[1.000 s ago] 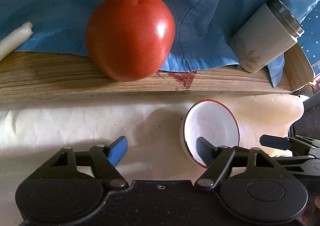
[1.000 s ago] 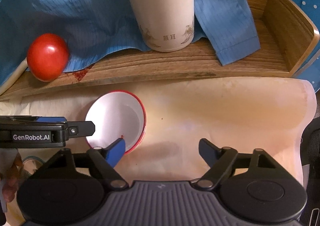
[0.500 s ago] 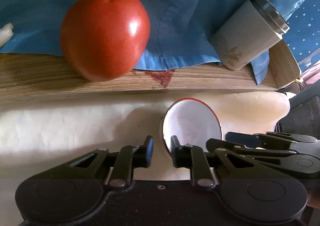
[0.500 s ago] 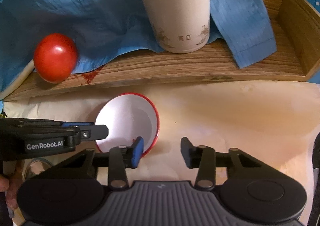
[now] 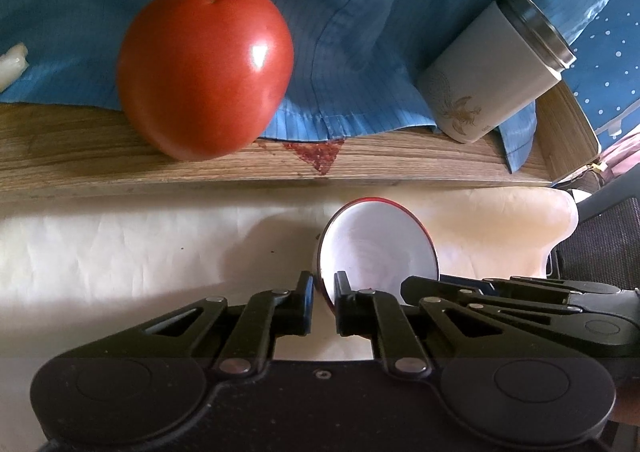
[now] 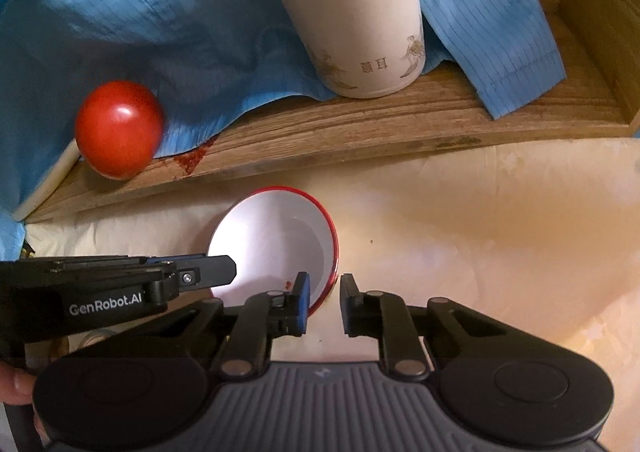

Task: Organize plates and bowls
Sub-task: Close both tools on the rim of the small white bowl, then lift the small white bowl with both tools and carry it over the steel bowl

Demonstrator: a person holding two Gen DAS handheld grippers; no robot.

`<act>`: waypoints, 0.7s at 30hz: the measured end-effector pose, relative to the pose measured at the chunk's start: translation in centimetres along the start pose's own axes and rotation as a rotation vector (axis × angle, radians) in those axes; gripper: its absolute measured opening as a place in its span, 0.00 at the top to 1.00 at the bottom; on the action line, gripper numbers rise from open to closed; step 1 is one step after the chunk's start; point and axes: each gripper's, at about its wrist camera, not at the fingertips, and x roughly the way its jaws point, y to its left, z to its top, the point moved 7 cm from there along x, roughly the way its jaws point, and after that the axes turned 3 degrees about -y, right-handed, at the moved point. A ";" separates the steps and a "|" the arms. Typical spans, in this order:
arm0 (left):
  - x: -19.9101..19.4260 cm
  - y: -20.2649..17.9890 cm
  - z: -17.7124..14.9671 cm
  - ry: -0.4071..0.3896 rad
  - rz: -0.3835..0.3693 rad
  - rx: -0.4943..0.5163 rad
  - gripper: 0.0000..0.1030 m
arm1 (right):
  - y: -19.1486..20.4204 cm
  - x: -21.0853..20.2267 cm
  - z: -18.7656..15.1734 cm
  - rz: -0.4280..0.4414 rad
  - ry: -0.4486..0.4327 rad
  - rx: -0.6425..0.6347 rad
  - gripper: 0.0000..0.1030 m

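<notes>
You have the red-rimmed white bowl [image 6: 276,244] pinched from two sides on the cream cloth [image 6: 460,220], just in front of the wooden tray [image 6: 400,124]. The left gripper [image 5: 322,304] is closing on the near-left rim, one finger inside and one outside. The right gripper [image 6: 323,302] is clamped on the rim's near-right edge. Lift both together and keep the bowl level; the thin rim looks slippery, so I judge an uneven pull could twist it free. "GenRobot.AI" reads on the left gripper. The cream tumbler [image 6: 352,12] bears small gold characters, too small to read.
</notes>
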 end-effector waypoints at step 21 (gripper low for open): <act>-2.0 -0.8 -0.4 -0.039 0.001 0.003 0.91 | -0.8 -0.8 -0.3 0.031 -0.030 0.074 0.86</act>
